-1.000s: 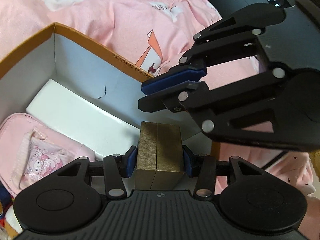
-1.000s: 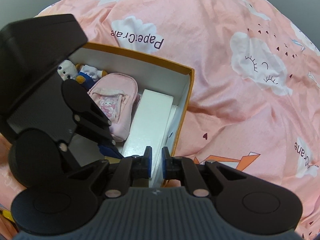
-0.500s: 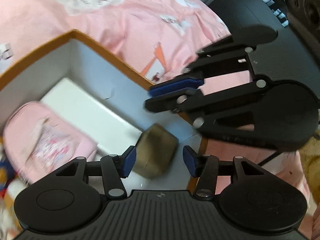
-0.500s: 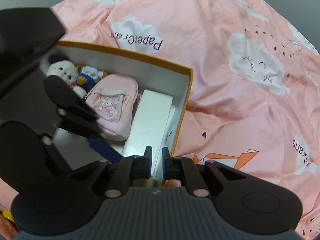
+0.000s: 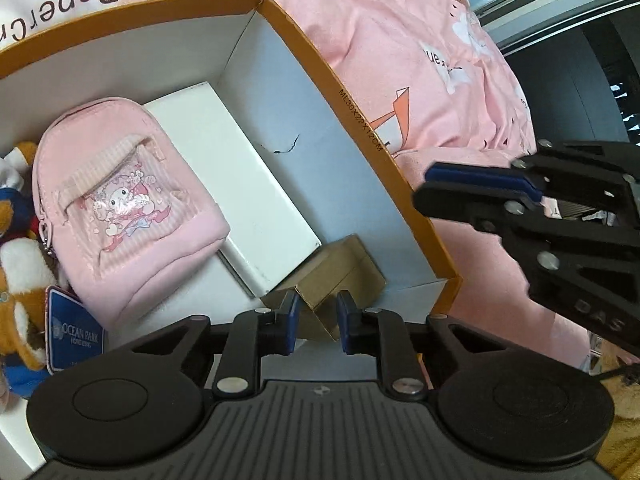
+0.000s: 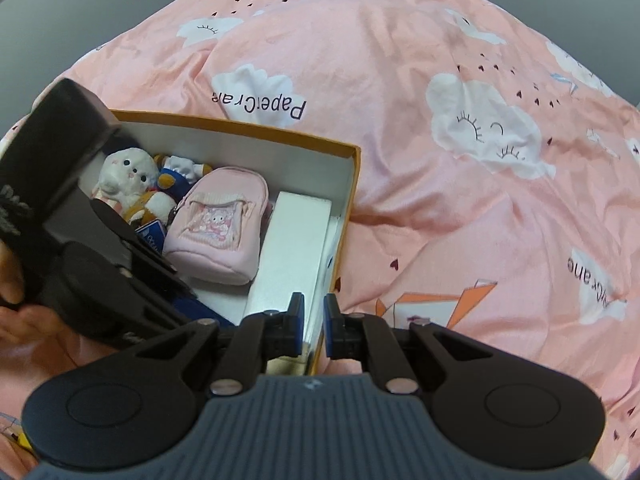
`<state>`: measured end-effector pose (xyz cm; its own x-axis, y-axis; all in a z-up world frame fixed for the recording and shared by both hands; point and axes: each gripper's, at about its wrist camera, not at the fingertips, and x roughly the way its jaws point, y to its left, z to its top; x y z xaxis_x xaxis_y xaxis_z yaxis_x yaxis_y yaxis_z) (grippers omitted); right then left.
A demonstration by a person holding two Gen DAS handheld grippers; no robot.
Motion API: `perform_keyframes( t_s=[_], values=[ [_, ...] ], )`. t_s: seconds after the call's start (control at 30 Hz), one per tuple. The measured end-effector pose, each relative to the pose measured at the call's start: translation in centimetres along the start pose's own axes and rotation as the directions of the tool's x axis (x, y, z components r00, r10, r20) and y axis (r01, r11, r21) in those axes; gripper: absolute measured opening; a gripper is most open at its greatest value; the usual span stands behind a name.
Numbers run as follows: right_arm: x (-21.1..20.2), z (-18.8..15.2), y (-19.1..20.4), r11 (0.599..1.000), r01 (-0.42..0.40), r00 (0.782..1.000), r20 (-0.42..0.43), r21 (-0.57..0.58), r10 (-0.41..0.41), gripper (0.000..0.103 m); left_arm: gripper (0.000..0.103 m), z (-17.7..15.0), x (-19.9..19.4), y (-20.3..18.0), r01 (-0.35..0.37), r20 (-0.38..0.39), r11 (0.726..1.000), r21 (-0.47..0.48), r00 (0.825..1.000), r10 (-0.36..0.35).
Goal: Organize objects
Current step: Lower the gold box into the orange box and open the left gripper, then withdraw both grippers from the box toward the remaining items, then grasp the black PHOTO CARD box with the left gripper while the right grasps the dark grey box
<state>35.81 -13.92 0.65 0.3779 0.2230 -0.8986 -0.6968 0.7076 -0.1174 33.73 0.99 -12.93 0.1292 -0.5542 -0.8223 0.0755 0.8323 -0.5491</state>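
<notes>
**Small brown carton lies in the near right corner of the orange-rimmed box, free of both grippers**

The left gripper (image 5: pixel 313 327) hangs just above the near edge of the open cardboard box with an orange rim and white inside walls (image 5: pixel 362 120). Its blue-padded fingers (image 5: pixel 289 322) stand apart with a clear gap between them and grip nothing. Below and just beyond that gap, the small brown cardboard carton (image 5: pixel 340 276) rests tilted on the box floor in the near right corner, one edge touching the near end of the long flat white box (image 5: pixel 236 184) and its other side close to the right wall.

The white box lies along the right wall. To its left, a small pink fabric backpack with a cartoon print on its front pocket (image 5: pixel 124 204) overlaps its left edge. Farther left, plush toys in orange, white and blue (image 5: pixel 18 248) crowd the left side of the box, with a blue tag reading "OCEAN PARK" (image 5: pixel 74 332) beside them.

The right gripper (image 6: pixel 313 330) sits over the box's near right rim; its fingers (image 6: pixel 296 320) are nearly together, a narrow slot showing between the pads, and they hold nothing. In the left wrist view it appears outside the box to the right.

The box stands on a pink bedsheet printed with white clouds (image 6: pixel 460 184).
</notes>
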Motion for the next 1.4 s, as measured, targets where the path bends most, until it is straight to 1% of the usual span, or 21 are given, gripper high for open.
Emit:
perform_keyframes(
  t_s=[0.13, 0.2, 0.27, 0.37, 0.43, 0.47, 0.5, 0.57, 0.63, 0.67, 0.77, 0.87, 0.93, 0.97, 1.0, 1.03, 1.07, 1.1, 1.17, 1.23, 1.4],
  values=[
    [-0.8, -0.7, -0.2, 1.000, -0.008, 1.000, 0.014, 0.029, 0.008, 0.010, 0.022, -0.2, -0.4, -0.1, -0.009, 0.017, 1.000, -0.008, 1.000, 0.010],
    [-1.7, -1.2, -0.2, 0.998, -0.023, 0.999, 0.043, 0.062, 0.021, 0.010, 0.022, -0.9, -1.7, -0.5, -0.027, 0.066, 1.000, 0.008, 0.997, 0.026],
    [-3.2, -2.2, 0.2, 0.995, -0.049, 0.995, 0.095, 0.092, 0.041, 0.011, 0.022, -2.4, -4.0, -1.6, -0.032, 0.129, 0.999, 0.042, 0.991, 0.027],
    [-5.6, -4.3, 1.6, 0.990, -0.088, 0.981, 0.183, 0.109, 0.067, 0.011, 0.022, -6.0, -8.1, -3.2, -0.038, 0.229, 0.996, 0.076, 0.973, 0.020],
    [-6.9, -6.1, 3.0, 0.988, -0.108, 0.971, 0.226, 0.110, 0.081, 0.012, 0.022, -8.8, -9.8, -3.9, -0.062, 0.274, 0.996, 0.071, 0.961, 0.040],
    [-7.4, -7.1, 3.8, 0.987, -0.116, 0.967, 0.242, 0.111, 0.086, 0.013, 0.022, -10.2, -10.5, -4.2, -0.078, 0.303, 0.995, 0.059, 0.951, 0.057],
    [-7.8, -8.2, 4.5, 0.985, -0.126, 0.964, 0.250, 0.118, 0.093, 0.017, 0.022, -11.9, -11.1, -4.3, -0.091, 0.330, 0.995, 0.037, 0.941, 0.073],
    [-8.1, -10.3, 5.7, 0.975, -0.156, 0.960, 0.258, 0.161, 0.111, 0.023, 0.022, -14.5, -11.6, -4.2, -0.095, 0.348, 0.995, -0.009, 0.933, 0.092],
    [-8.0, -12.5, 6.9, 0.962, -0.183, 0.957, 0.259, 0.201, 0.128, 0.026, 0.022, -16.9, -11.7, -4.0, -0.092, 0.354, 0.994, -0.052, 0.929, 0.105],
    [-7.8, -13.6, 7.6, 0.960, -0.180, 0.960, 0.251, 0.216, 0.123, 0.027, 0.023, -17.7, -11.5, -3.9, -0.091, 0.350, 0.993, -0.071, 0.930, 0.110],
    [-7.0, -16.7, 9.5, 0.955, -0.155, 0.968, 0.231, 0.253, 0.096, 0.040, 0.031, -20.3, -10.8, -3.2, -0.091, 0.322, 0.986, -0.142, 0.937, 0.133],
    [-6.0, -19.1, 10.6, 0.943, -0.134, 0.981, 0.176, 0.303, 0.083, 0.040, 0.042, -22.7, -9.8, -2.6, -0.113, 0.289, 0.972, -0.206, 0.942, 0.171],
    [-5.7, -20.4, 11.2, 0.937, -0.135, 0.983, 0.161, 0.322, 0.087, 0.045, 0.045, -24.3, -9.2, -2.2, -0.126, 0.274, 0.961, -0.245, 0.942, 0.194],
    [-5.6, -21.0, 11.5, 0.938, -0.130, 0.985, 0.152, 0.321, 0.084, 0.050, 0.046, -24.9, -8.9, -2.1, -0.121, 0.267, 0.957, -0.265, 0.944, 0.193],
    [-5.5, -21.5, 11.9, 0.940, -0.121, 0.986, 0.145, 0.319, 0.078, 0.057, 0.047, -25.5, -8.8, -2.0, -0.107, 0.266, 0.952, -0.286, 0.946, 0.186],
    [-5.5, -21.9, 12.3, 0.942, -0.114, 0.987, 0.140, 0.316, 0.072, 0.061, 0.048, -26.0, -8.7, -1.9, -0.086, 0.271, 0.949, -0.303, 0.947, 0.173],
    [-5.5, -22.3, 12.7, 0.945, -0.105, 0.988, 0.138, 0.308, 0.065, 0.069, 0.051, -26.5, -8.6, -1.8, -0.071, 0.274, 0.947, -0.314, 0.948, 0.162],
    [-5.4, -22.6, 13.0, 0.947, -0.102, 0.988, 0.139, 0.303, 0.062, 0.074, 0.053, -26.8, -8.5, -1.7, -0.060, 0.278, 0.944, -0.325, 0.948, 0.156],
    [-5.3, -23.0, 13.6, 0.954, -0.097, 0.989, 0.139, 0.285, 0.060, 0.074, 0.054, -27.0, -8.2, -2.0, -0.073, 0.276, 0.942, -0.327, 0.946, 0.169],
    [-4.8, -23.0, 14.6, 0.968, -0.062, 0.992, 0.120, 0.245, 0.033, 0.080, 0.054, -27.0, -7.7, -2.0, -0.093, 0.263, 0.939, -0.330, 0.947, 0.186],
    [-4.1, -23.1, 16.4, 0.990, -0.027, 0.994, 0.105, 0.135, 0.013, 0.086, 0.054, -27.2, -6.3, -1.4, -0.072, 0.243, 0.933, -0.353, 0.956, 0.166]
  ],
)
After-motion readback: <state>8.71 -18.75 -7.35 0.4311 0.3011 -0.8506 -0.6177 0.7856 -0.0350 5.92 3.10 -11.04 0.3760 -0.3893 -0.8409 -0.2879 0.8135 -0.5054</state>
